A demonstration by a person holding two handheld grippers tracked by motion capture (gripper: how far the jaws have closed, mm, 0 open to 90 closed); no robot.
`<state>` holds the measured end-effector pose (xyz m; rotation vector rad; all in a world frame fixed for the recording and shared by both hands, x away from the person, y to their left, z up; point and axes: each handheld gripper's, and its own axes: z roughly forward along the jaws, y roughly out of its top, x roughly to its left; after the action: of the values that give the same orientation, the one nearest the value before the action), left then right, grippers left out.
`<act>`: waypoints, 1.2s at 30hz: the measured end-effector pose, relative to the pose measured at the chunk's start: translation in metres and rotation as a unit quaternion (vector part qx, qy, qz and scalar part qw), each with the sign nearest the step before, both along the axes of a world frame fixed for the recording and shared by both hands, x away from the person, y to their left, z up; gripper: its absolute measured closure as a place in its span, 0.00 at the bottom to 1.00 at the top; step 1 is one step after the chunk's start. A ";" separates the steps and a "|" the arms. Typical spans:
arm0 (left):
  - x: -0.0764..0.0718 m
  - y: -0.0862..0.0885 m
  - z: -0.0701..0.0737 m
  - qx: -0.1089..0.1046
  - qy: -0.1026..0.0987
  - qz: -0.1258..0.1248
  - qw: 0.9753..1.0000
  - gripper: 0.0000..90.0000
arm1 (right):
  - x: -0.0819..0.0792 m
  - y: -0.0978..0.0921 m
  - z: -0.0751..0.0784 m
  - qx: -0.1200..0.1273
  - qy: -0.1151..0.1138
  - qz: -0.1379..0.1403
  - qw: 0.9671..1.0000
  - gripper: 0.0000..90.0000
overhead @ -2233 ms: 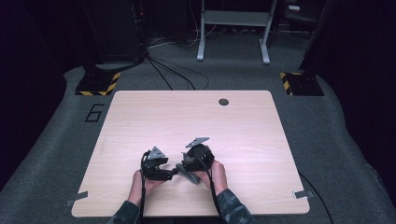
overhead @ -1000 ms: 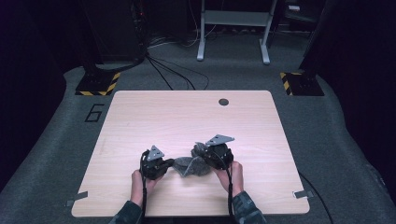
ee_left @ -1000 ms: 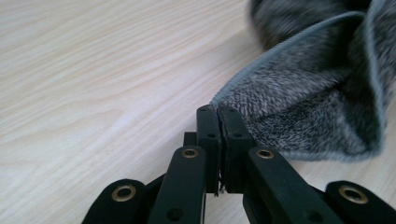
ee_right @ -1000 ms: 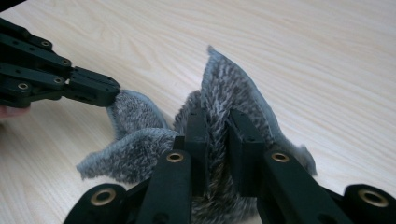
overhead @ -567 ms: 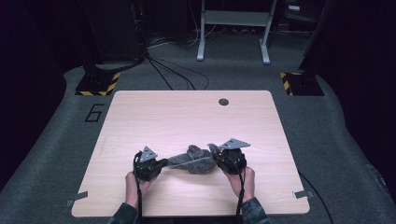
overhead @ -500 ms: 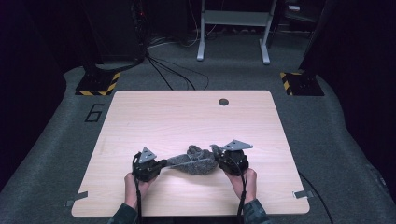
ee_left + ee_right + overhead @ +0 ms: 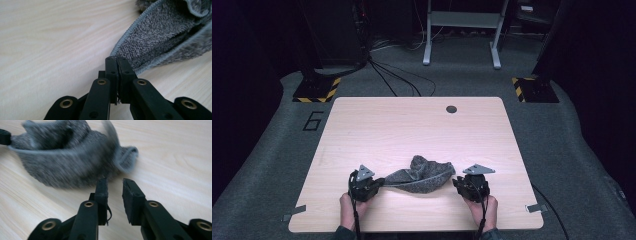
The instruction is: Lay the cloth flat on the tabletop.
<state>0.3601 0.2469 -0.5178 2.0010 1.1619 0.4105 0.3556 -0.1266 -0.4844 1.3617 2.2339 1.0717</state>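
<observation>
1. The left gripper (image 7: 117,65) has its jaws pressed together on a corner of the grey towel (image 7: 419,176).
2. The right gripper (image 7: 115,185) has its jaws parted, holding nothing; the towel's other end lies just beyond its tips on the table (image 7: 412,125).

a: the high view is dim at its edges, room nearly black, with a bright patch on the wooden table (image 7: 412,125).
b: right gripper view smears the grey cloth (image 7: 70,157) (motion blur); left gripper view stays sharper.
</observation>
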 end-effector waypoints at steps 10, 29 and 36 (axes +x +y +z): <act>-0.005 0.004 0.022 -0.020 -0.004 -0.005 1.000 0.48 | 0.000 -0.030 0.016 0.025 -0.014 -0.025 0.999 0.67; 0.035 -0.072 0.035 0.045 -0.003 -0.119 0.992 0.53 | 0.038 0.037 0.032 -0.036 0.010 0.068 0.997 0.72; 0.038 -0.071 0.020 0.056 0.020 -0.114 0.992 0.95 | 0.028 0.032 0.010 -0.041 0.032 0.059 0.997 0.81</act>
<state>0.3983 0.1757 -0.4975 2.2206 0.9382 0.3258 0.3834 -0.0943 -0.4743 1.2622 2.4026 0.9745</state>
